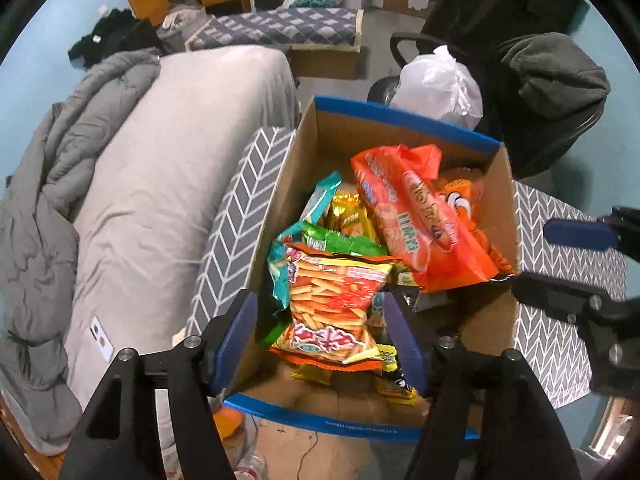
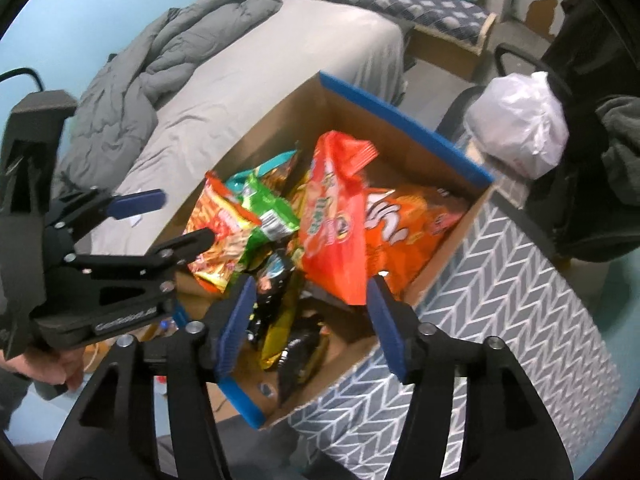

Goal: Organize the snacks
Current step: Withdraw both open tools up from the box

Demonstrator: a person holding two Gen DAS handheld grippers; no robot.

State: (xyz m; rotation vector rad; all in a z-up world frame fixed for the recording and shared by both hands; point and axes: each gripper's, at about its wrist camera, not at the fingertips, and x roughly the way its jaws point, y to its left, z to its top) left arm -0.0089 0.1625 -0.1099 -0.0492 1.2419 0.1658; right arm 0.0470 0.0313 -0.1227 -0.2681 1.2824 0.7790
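1. At the far left of the left wrist view a rumpled grey duvet [image 1: 48, 184] lies along a bed [image 1: 160, 184] covered in a pale grey sheet, against a light blue wall.
2. Beyond the bed's far end stands a low seat with a blue diamond-patterned cushion [image 1: 280, 28], with dark clothes heaped beside it.
3. A grey surface with a white herringbone pattern [image 1: 236, 216] stands just beside the bed and carries an open cardboard box [image 1: 288, 184] with blue-edged flaps.
4. The left gripper [image 1: 320, 332] hangs over the near left part of the box, its jaws wide apart and holding nothing; a bag printed with orange-red sticks [image 1: 332, 308] lies between and below the fingers, not pinched.
5. Under and around that bag lie a green packet [image 1: 340, 242], a teal one [image 1: 320, 196] and yellow ones [image 1: 352, 212].
6. A long orange-red packet [image 1: 420, 224] slants across the middle of the pile, over a larger orange bag [image 2: 408, 224] at the box's far right.
7. The right gripper [image 2: 312, 320] hovers over the near right corner, jaws likewise spread wide and empty, above dark and gold wrappers [image 2: 280, 320].
8. Past the box on the right, a tied white plastic bag [image 1: 440, 84] sits on a black chair [image 1: 532, 80] draped with dark grey clothing.
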